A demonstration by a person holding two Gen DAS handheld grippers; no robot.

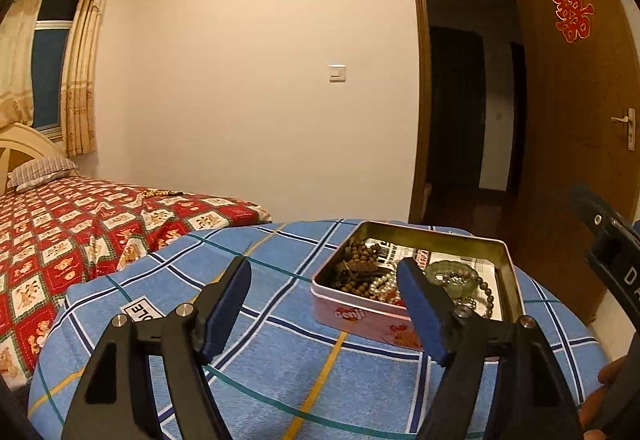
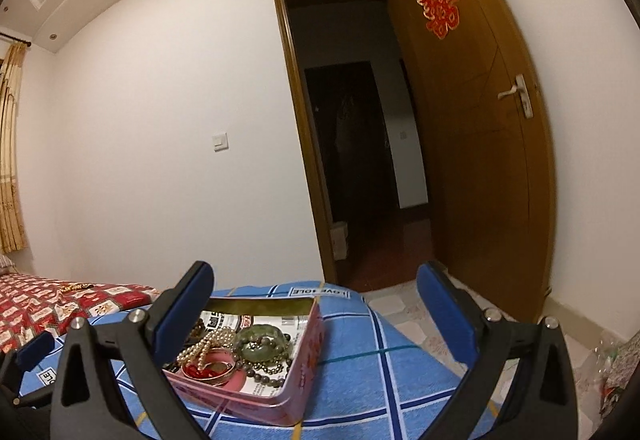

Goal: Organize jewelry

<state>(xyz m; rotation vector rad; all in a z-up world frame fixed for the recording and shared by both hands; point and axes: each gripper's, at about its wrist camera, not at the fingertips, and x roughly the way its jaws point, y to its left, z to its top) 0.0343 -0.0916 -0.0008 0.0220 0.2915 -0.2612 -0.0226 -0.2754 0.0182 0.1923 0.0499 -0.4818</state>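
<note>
Jewelry (image 1: 384,280) lies heaped in an open pink tin (image 1: 360,314) that sits on a blue plaid cloth (image 1: 280,368), beside a bed with a red patterned cover (image 1: 80,224). From the left wrist view, wooden beads, a pearl strand and a green bangle can be made out, but the left gripper's (image 1: 324,292) right finger stands in front of the tin and covers the middle of the pile. That gripper is spread wide with nothing between its pads. The right gripper (image 2: 316,304) also stands wide open and empty; its left finger hides the tin's far left part, where dark beads are only half seen. In the right wrist view a gold bangle (image 2: 214,370) lies at the tin's near edge. Printed paper lines the tin; its text is too small to read. A small bead string (image 1: 160,194) lies on the bed, hard to make out.
</note>
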